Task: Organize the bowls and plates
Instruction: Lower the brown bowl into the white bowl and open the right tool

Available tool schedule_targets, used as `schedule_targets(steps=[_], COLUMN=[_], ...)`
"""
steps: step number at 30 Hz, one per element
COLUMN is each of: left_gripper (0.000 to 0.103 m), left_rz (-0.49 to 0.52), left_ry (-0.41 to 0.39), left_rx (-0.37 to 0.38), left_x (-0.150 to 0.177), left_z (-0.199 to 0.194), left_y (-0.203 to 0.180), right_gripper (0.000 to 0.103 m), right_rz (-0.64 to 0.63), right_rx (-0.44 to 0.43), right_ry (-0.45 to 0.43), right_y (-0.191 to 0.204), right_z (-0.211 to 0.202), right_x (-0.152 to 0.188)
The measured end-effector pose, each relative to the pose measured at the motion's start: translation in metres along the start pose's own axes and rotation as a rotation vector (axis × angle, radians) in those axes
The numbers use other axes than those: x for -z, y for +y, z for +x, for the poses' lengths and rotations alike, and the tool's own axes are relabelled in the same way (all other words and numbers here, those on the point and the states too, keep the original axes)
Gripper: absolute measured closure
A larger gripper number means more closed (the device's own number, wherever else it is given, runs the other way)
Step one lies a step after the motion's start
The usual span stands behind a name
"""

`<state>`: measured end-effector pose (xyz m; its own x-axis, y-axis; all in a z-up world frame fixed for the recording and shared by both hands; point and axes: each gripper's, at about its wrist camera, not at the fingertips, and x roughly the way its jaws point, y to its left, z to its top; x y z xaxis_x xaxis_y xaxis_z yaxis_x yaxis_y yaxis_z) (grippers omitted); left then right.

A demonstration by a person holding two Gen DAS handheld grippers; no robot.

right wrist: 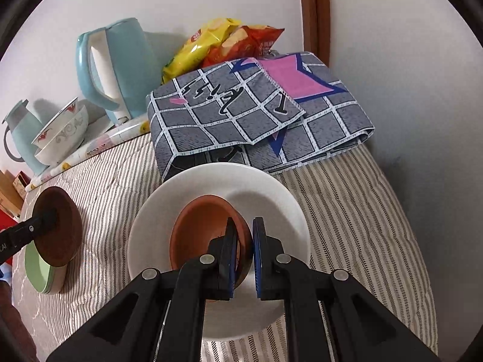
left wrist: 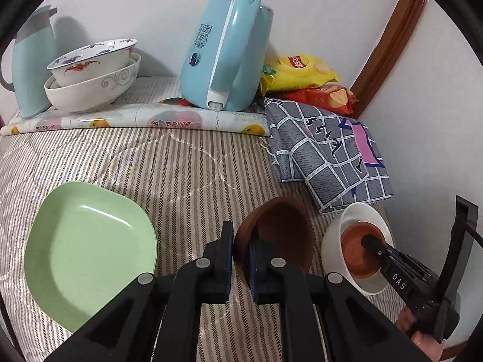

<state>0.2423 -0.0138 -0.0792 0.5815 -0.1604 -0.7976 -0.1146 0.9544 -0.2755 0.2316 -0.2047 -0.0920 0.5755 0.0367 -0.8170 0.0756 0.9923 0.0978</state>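
Left gripper point(left wrist: 240, 259) clamps the dark brown bowl point(left wrist: 280, 229); right gripper point(right wrist: 242, 253) clamps the terracotta bowl point(right wrist: 199, 229) over the white plate point(right wrist: 271, 193). Next, probably nest the bowls.

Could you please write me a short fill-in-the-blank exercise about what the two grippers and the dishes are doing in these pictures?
1. The left gripper is shut on the rim of a dark ____ bowl.
2. The right gripper grips a terracotta bowl that sits inside a ____ bowl.
3. Left of the left gripper lies a ____ plate.
4. Two patterned bowls are ____ near the back wall.

Missing words: brown; white; green; stacked
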Motion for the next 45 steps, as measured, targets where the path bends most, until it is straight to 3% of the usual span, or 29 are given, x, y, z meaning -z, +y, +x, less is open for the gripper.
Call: schedule_targets(steps=[15, 21, 35, 39, 41, 43, 45], left_gripper=[0.094, 0.094, 0.094, 0.094, 0.094, 0.094, 0.094], left_rz=[-0.001, -0.007, 0.007, 0.013, 0.015, 0.021, 0.024], left_ry=[0.019, 0.028, 0.045, 0.041, 0.039, 0.034, 0.033], left_rx=[0.008, 0.009, 0.010, 0.007, 0.007, 0.005, -0.002], left_x=[0.003, 0.004, 0.009, 0.010, 0.011, 0.012, 0.013], left_z=[0.007, 0.008, 0.008, 0.004, 0.002, -0.001, -0.003], left_y=[0.000, 0.000, -0.005, -0.009, -0.010, -0.012, -0.014], right_gripper=[0.093, 0.093, 0.092, 0.089, 0.085, 0.073, 0.072], right_rz=[-0.022, -0.084, -0.109, -0.100, -0.100, -0.100, -0.090], right_rx=[0.014, 0.093, 0.092, 0.094, 0.092, 0.094, 0.081], right_ry=[0.023, 0.049, 0.055, 0.048, 0.043, 0.034, 0.027], right_y=[0.005, 0.012, 0.014, 0.012, 0.012, 0.011, 0.009], right_z=[0.008, 0.011, 0.007, 0.003, 0.001, -0.003, -0.007], right_x=[-0.001, -0.001, 0.002, 0.003, 0.003, 0.003, 0.004])
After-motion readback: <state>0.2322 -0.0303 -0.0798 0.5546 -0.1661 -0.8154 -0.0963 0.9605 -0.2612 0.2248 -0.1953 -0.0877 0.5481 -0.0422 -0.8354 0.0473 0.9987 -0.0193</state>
